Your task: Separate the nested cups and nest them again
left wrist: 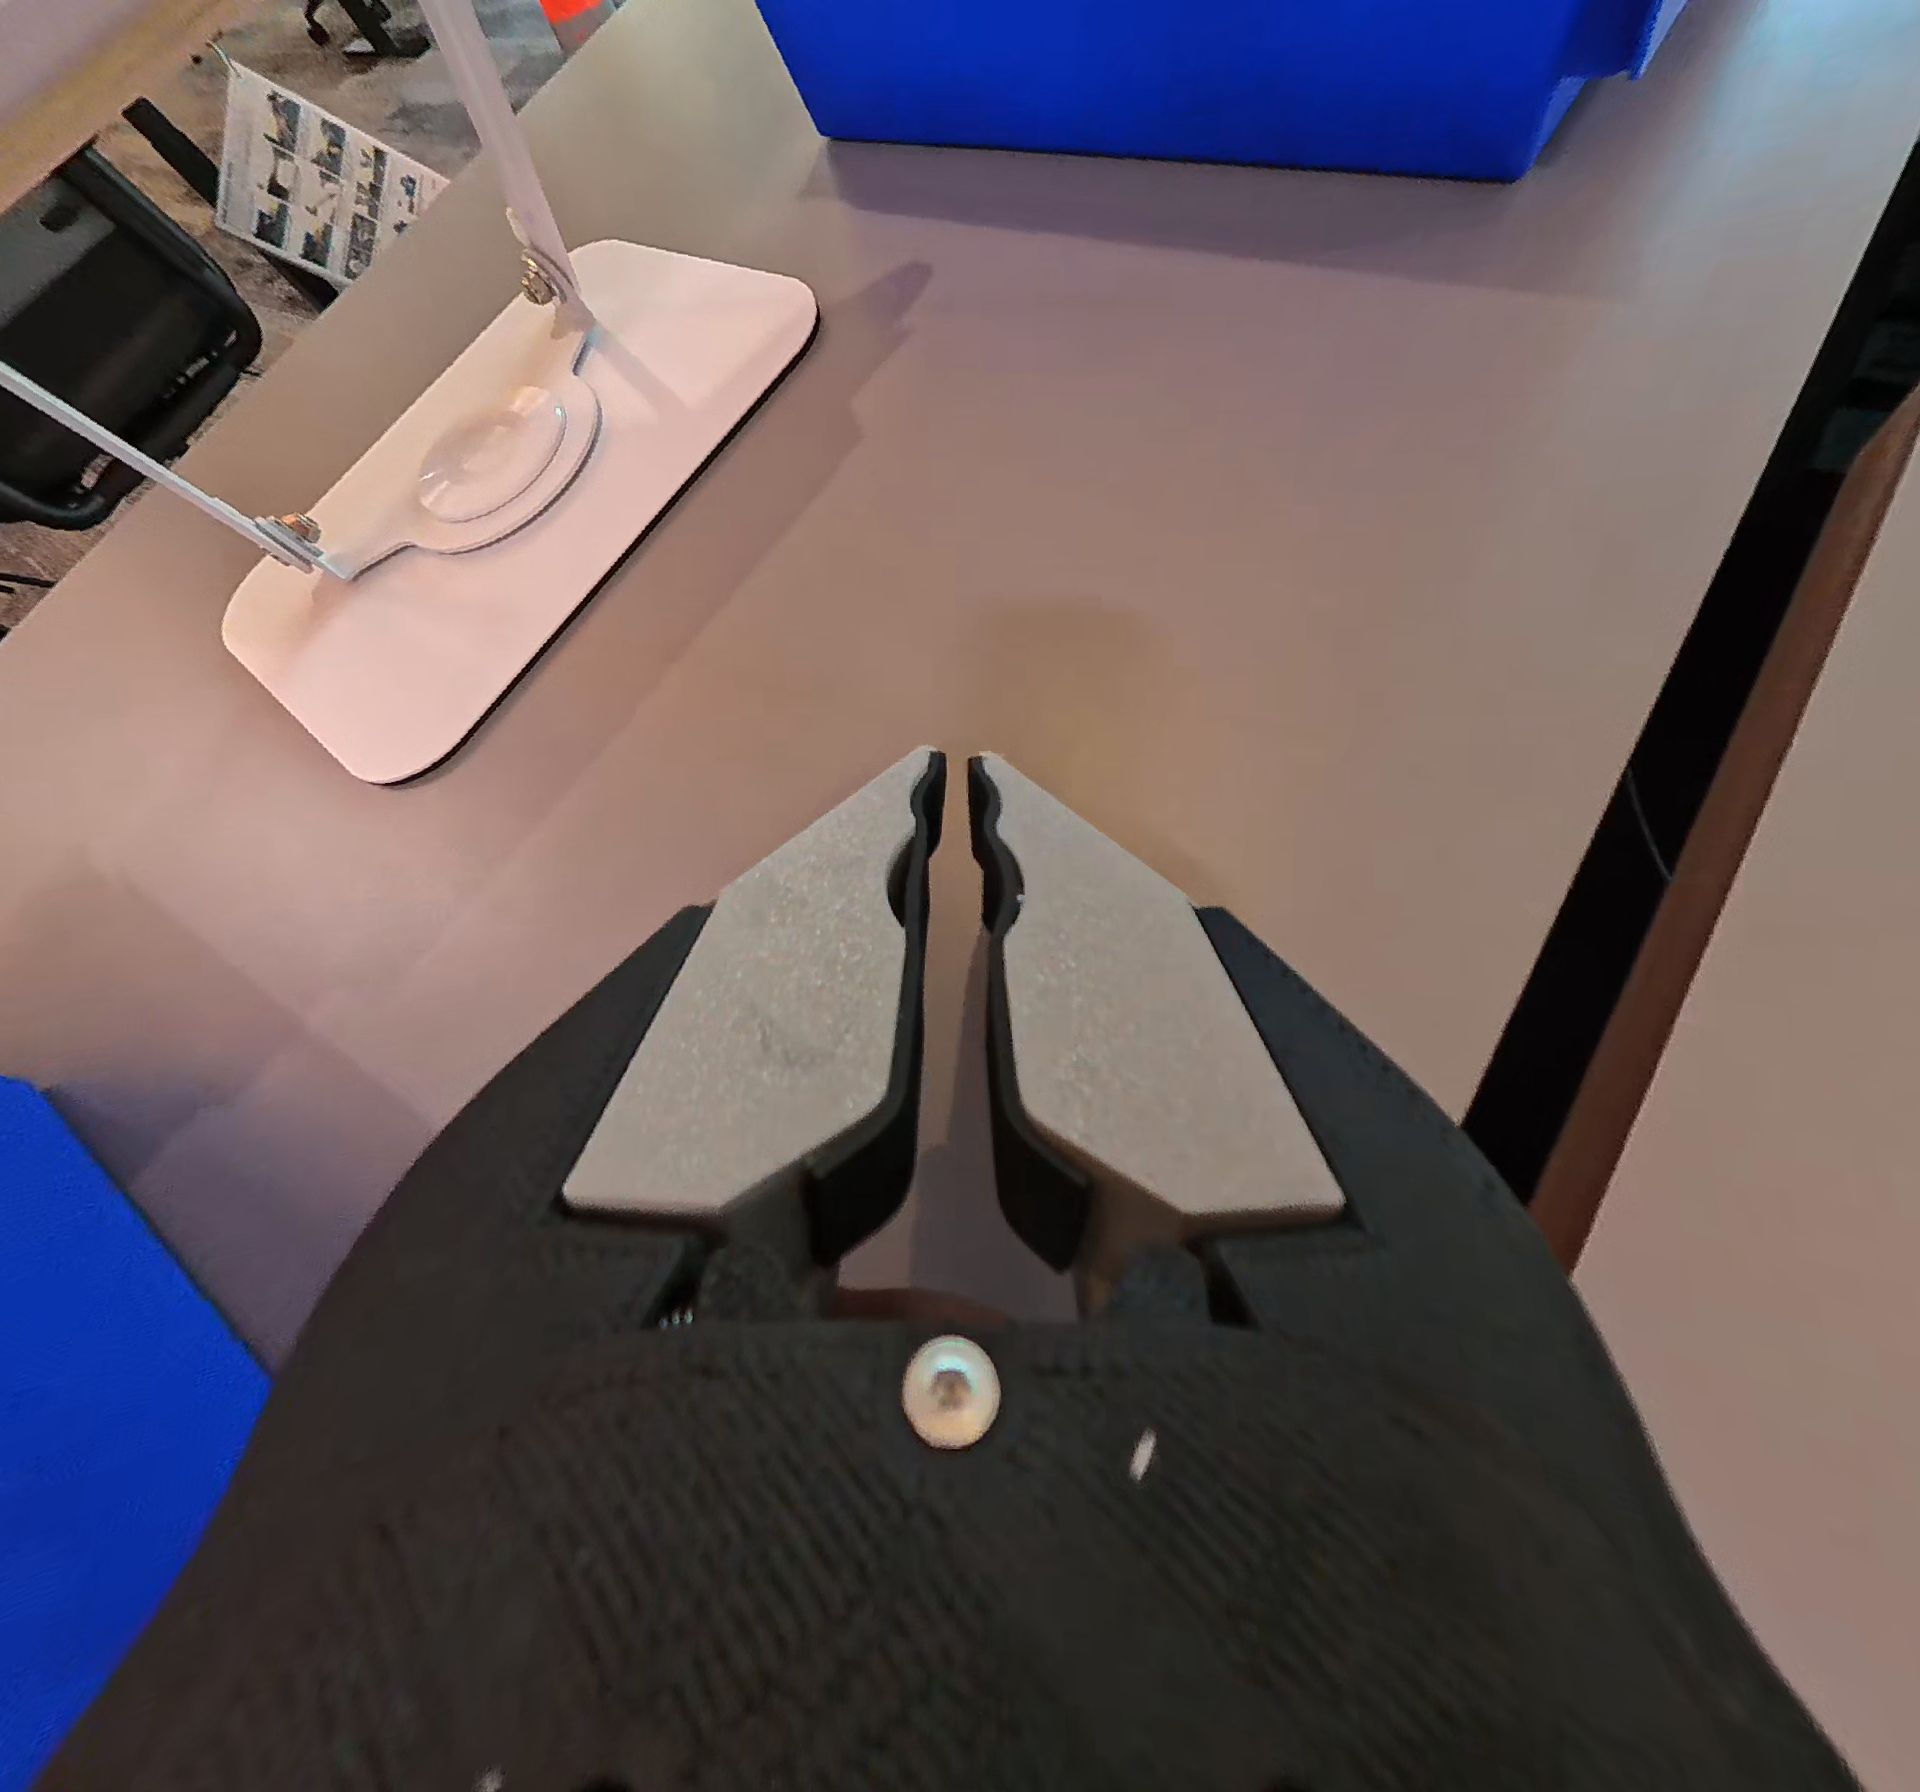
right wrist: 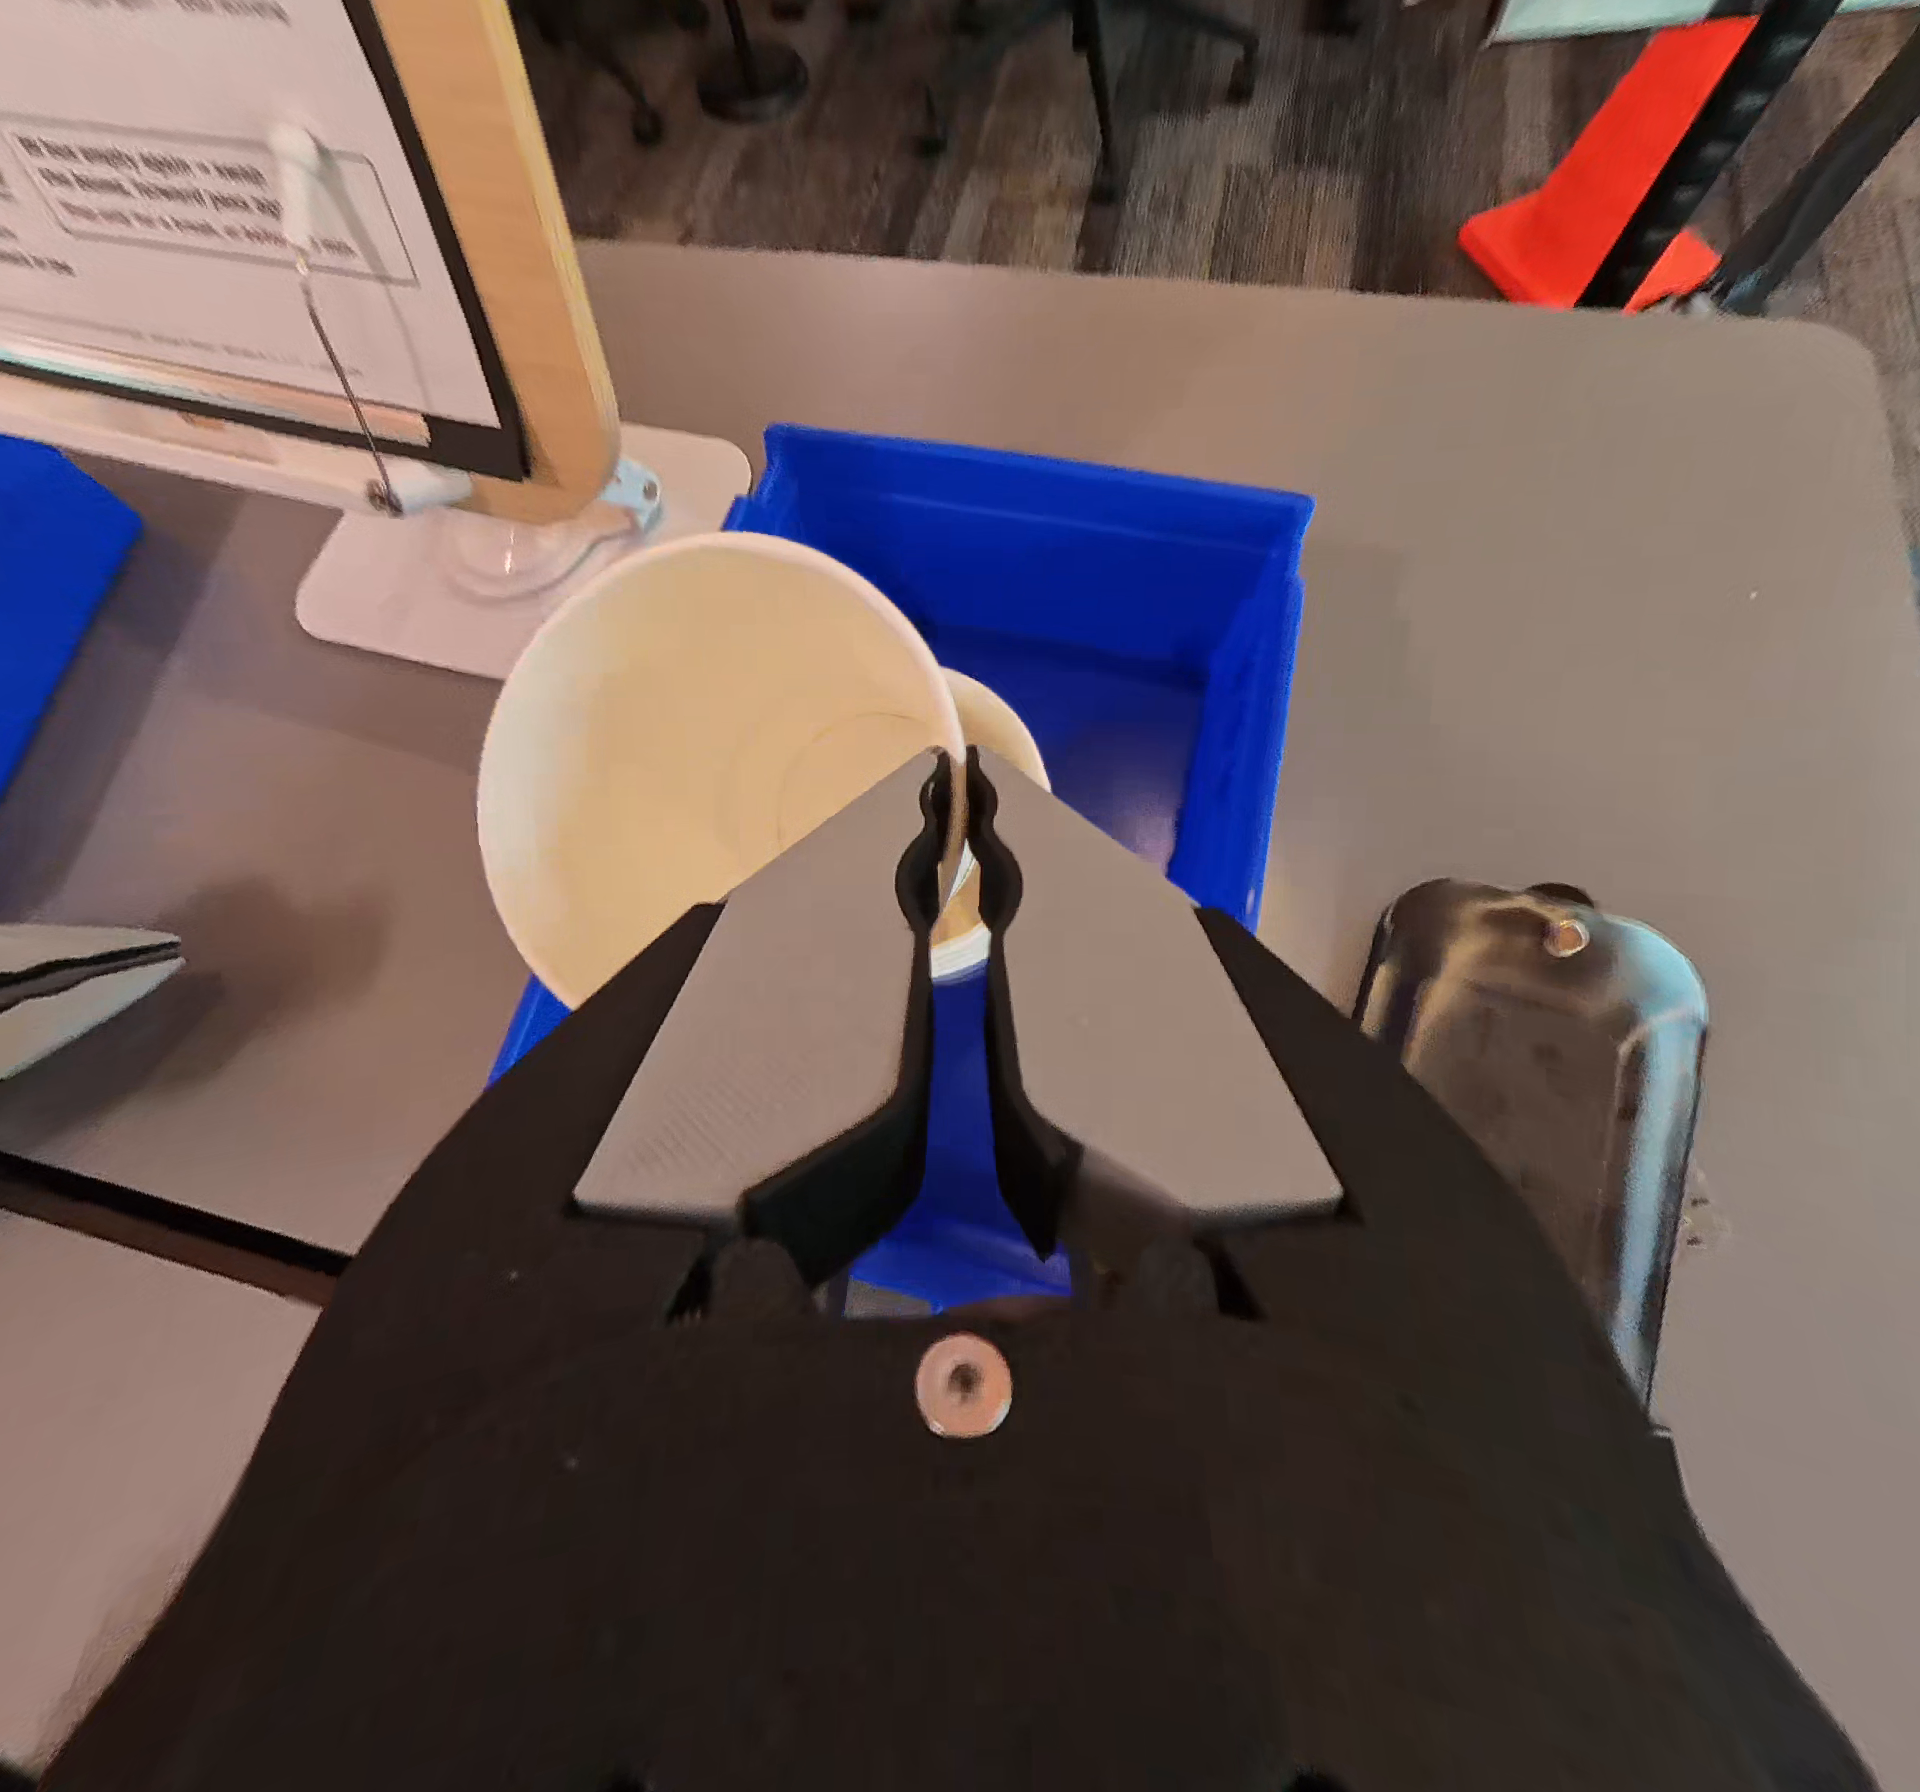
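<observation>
A cream paper cup (right wrist: 717, 766) was pinched by its rim in the right tool (right wrist: 957, 763), mouth tilted toward the camera, held over the near edge of a blue bin (right wrist: 1039, 537). A second cup (right wrist: 1003, 734) showed just behind it inside the bin. The left tool (left wrist: 957, 774) hovered above bare bench, its jaws nearly together and holding nothing. The grey bench (right wrist: 1558, 547) also carried a white stand base (left wrist: 520, 516) propping a framed sheet (right wrist: 239, 184). Another blue bin (left wrist: 1195, 17) sat at the far side. Beyond the bench lay dark patterned floor (right wrist: 1195, 163), chair legs (right wrist: 1101, 17) and an orange cone (right wrist: 1600, 173).
</observation>
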